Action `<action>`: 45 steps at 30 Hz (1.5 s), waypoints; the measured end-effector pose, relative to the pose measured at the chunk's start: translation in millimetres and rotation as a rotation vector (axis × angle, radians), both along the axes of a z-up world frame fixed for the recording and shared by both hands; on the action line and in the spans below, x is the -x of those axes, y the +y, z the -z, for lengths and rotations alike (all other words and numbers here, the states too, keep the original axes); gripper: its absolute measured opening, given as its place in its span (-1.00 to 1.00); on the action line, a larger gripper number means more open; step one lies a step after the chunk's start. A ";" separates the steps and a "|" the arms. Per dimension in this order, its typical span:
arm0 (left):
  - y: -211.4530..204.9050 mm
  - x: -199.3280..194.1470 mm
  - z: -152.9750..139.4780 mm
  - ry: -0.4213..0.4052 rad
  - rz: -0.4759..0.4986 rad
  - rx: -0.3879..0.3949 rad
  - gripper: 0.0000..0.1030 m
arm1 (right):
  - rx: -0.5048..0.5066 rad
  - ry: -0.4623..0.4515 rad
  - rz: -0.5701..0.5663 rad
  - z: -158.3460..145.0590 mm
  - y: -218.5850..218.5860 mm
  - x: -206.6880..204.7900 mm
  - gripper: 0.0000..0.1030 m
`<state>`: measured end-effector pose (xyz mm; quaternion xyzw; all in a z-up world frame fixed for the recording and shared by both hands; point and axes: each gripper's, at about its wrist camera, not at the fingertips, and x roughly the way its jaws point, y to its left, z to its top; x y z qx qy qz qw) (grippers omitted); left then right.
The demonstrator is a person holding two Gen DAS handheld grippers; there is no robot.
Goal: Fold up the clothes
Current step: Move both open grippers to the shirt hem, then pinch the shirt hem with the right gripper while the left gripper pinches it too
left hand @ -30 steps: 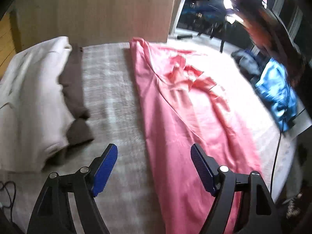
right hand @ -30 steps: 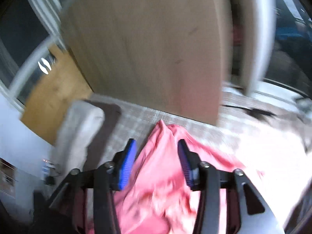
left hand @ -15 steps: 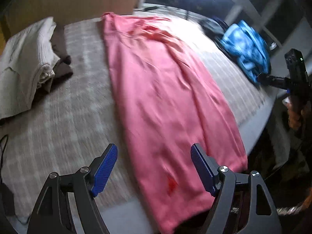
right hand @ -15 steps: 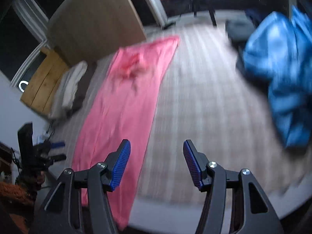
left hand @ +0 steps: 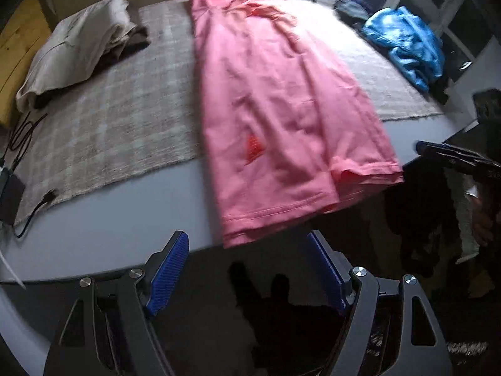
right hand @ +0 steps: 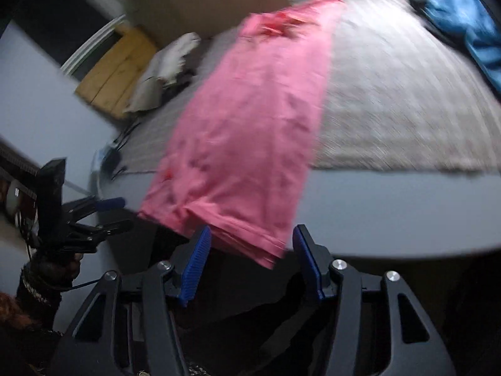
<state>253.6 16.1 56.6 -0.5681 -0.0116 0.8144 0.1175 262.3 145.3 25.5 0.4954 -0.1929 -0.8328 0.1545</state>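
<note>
Left wrist view: my left gripper (left hand: 247, 269) stands wide, empty. At twelve o'clock the long folded pink cotton garment (left hand: 281, 100) overhangs the grey table (left hand: 125, 210). My right gripper (right hand: 249, 264), jaws just narrowing, grips nothing; hem between.

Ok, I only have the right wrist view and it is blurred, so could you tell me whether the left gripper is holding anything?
Observer: No. The left gripper is open with nothing between its pads. The hem of the pink garment lies just ahead of it, over the edge of the table.
Operator: Thank you. What is the pale pile beside the pink garment?
Observer: A folded cream garment lying on top of a dark brown one.
Operator: Is anything else near that side?
Observer: A black box with a cable, at the near corner of the checked blanket.
</note>
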 end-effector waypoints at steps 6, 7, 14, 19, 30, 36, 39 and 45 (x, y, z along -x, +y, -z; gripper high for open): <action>25.4 2.3 2.2 0.019 0.105 -0.034 0.47 | -0.093 0.035 -0.101 6.3 -44.7 16.1 -0.12; 26.9 1.3 1.3 0.022 0.121 -0.046 0.47 | -0.136 0.041 -0.124 8.7 -55.4 16.0 -0.12; 19.5 4.3 -11.7 0.058 0.198 -0.085 0.47 | -0.196 0.019 -0.169 18.4 -91.6 5.0 -0.12; 58.6 23.4 -15.7 0.154 0.411 -0.054 0.23 | -0.119 -0.036 0.107 18.5 -24.9 -18.8 -0.12; 125.2 43.8 18.2 0.136 0.770 0.121 -0.11 | -0.151 -0.057 0.221 44.5 -9.6 -34.8 -0.12; 129.8 54.0 24.3 0.108 0.832 0.128 -0.72 | -0.145 -0.055 0.219 51.3 -12.4 -28.7 -0.12; 129.4 54.9 25.2 0.104 0.846 0.107 -0.97 | -0.138 -0.050 0.216 50.2 -12.4 -24.0 -0.16; 106.7 55.5 18.6 0.076 0.856 0.064 -0.97 | -0.089 -0.093 0.214 55.7 -8.2 -19.2 -0.95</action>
